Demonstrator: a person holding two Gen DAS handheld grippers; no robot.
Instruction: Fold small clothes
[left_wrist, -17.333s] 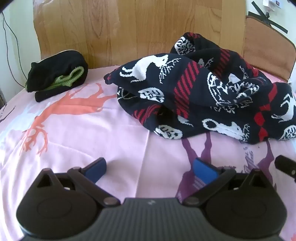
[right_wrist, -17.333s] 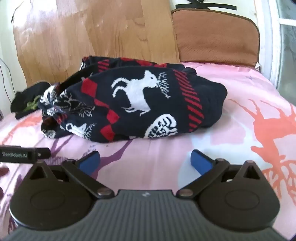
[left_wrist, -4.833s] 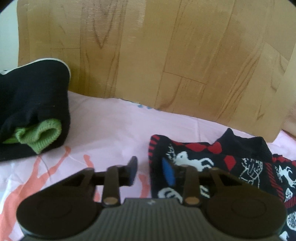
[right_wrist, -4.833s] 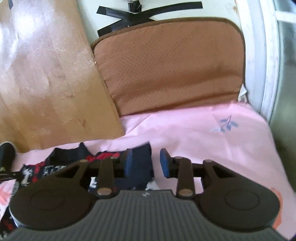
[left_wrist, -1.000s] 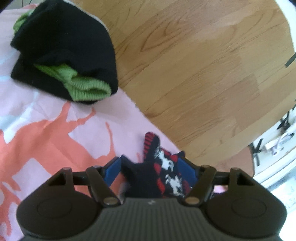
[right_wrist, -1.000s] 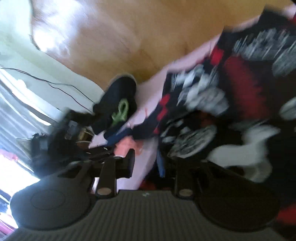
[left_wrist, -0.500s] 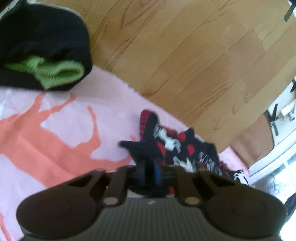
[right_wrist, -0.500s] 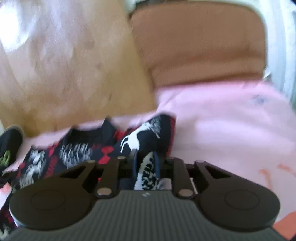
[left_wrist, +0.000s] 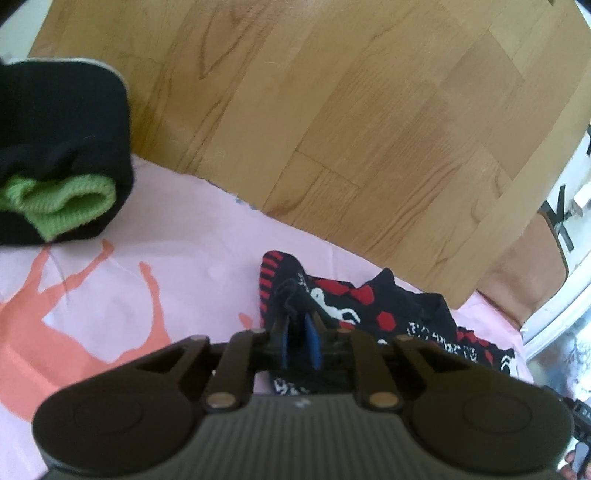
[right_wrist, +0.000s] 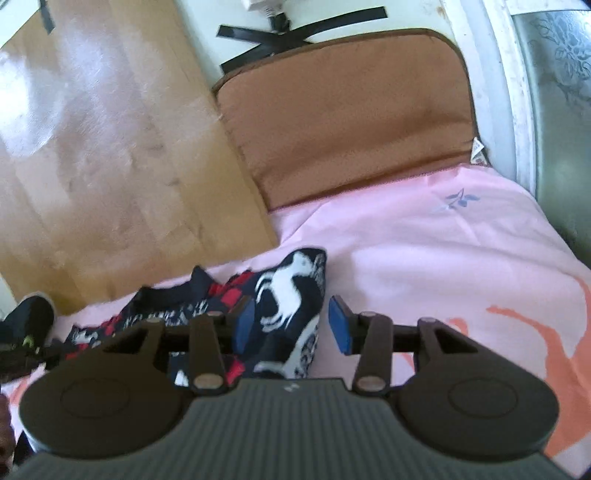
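Note:
A navy knit garment with red and white reindeer patterns lies spread on the pink bed sheet, close to the wooden headboard. My left gripper is shut on its left top corner, with fabric pinched between the blue pads. In the right wrist view the garment's right top corner lies between the fingers of my right gripper, which is open, with a gap on the right side of the cloth.
A folded black garment with green cuffs sits at the far left by the headboard. A brown cushion leans at the back right. The sheet extends right to the bed's edge.
My right gripper has opened and let go of the garment's right corner, which now rests on the sheet. My left gripper stays shut on the left corner and has lowered it toward the sheet.

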